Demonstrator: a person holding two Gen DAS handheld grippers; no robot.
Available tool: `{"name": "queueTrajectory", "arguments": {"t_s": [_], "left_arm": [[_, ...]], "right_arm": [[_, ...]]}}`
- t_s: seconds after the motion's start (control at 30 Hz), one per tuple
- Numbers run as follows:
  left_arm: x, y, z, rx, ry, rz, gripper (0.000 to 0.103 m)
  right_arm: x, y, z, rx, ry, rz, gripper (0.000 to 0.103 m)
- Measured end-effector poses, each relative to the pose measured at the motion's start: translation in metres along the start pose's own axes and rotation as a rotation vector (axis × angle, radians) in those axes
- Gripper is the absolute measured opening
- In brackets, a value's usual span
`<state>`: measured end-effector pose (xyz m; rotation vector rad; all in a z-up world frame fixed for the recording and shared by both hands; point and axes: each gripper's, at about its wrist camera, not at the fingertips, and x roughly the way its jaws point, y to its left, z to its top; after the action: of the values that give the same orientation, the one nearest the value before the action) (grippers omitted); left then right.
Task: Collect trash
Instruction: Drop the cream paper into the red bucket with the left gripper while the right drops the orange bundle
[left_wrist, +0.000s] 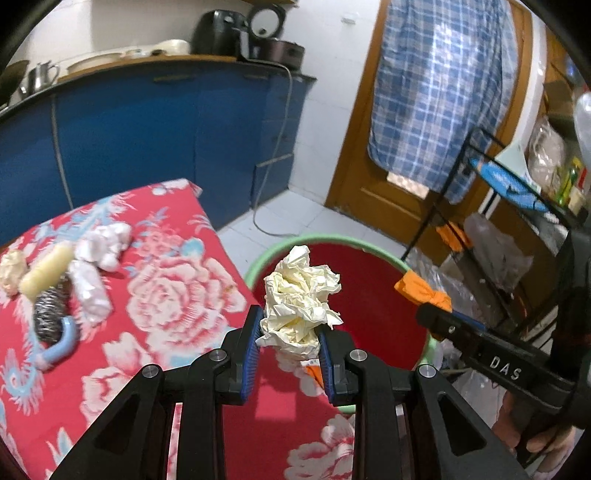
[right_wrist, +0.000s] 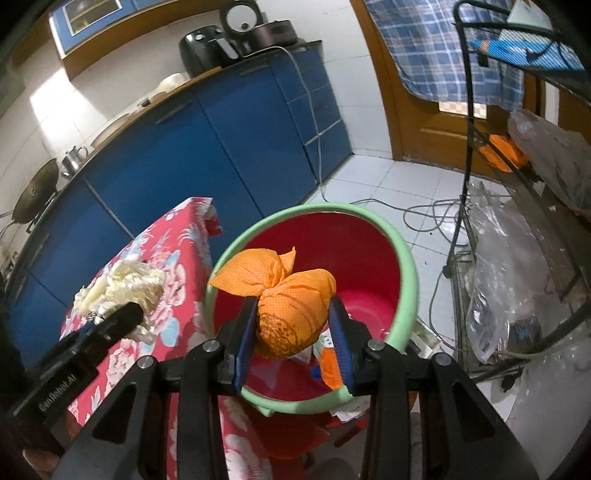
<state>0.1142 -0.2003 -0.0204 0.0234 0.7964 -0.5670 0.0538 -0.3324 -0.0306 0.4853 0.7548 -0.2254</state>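
My left gripper (left_wrist: 290, 334) is shut on a crumpled cream paper wad (left_wrist: 301, 295) and holds it over the near rim of the red bin with a green rim (left_wrist: 258, 258). My right gripper (right_wrist: 293, 314) is shut on a knotted orange bag (right_wrist: 291, 302) and holds it above the bin's mouth (right_wrist: 406, 258). The right gripper with the orange bag shows in the left wrist view (left_wrist: 424, 291). The left gripper with the paper wad shows in the right wrist view (right_wrist: 122, 291). Some paper scraps lie inside the bin (right_wrist: 328, 362).
On the red floral tablecloth (left_wrist: 177, 295) lie a white crumpled bag (left_wrist: 99, 251), a cream roll (left_wrist: 46, 273), a steel scourer (left_wrist: 50, 314) and a cream wad (left_wrist: 11, 269). Blue cabinets (left_wrist: 147, 140) stand behind. A black wire rack (right_wrist: 517, 184) with plastic bags stands right.
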Motion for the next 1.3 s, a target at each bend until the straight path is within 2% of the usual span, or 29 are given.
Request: {"name": "queueTrajectory", "arguments": {"t_s": [0.3,0.47,0.53,0.83,1.13,1.3], "left_arm": [[0.032,-0.022,-0.007,0.047,0.076,-0.018,0.033],[0.039,-0.026,-0.01,0.054,0.096,-0.009,0.048],[0.04,-0.026,-0.01,0.052,0.096,-0.001,0.049],[0.042,-0.021,-0.011,0.036,0.102,0.023,0.049],[0.035,-0.012,-0.011,0.013,0.089,0.037,0.049],[0.031,-0.007,-0.01,0.0,0.079,0.042,0.05]], "right_arm": [[0.006,-0.027,-0.001,0.051,0.006,-0.013,0.041],[0.012,-0.036,-0.002,0.071,0.016,-0.012,0.041],[0.014,-0.039,-0.003,0.076,0.02,-0.011,0.041],[0.022,-0.039,-0.005,0.076,0.038,-0.005,0.043],[0.027,-0.032,-0.007,0.058,0.049,0.004,0.051],[0.026,-0.03,-0.007,0.056,0.046,0.002,0.052]]}}
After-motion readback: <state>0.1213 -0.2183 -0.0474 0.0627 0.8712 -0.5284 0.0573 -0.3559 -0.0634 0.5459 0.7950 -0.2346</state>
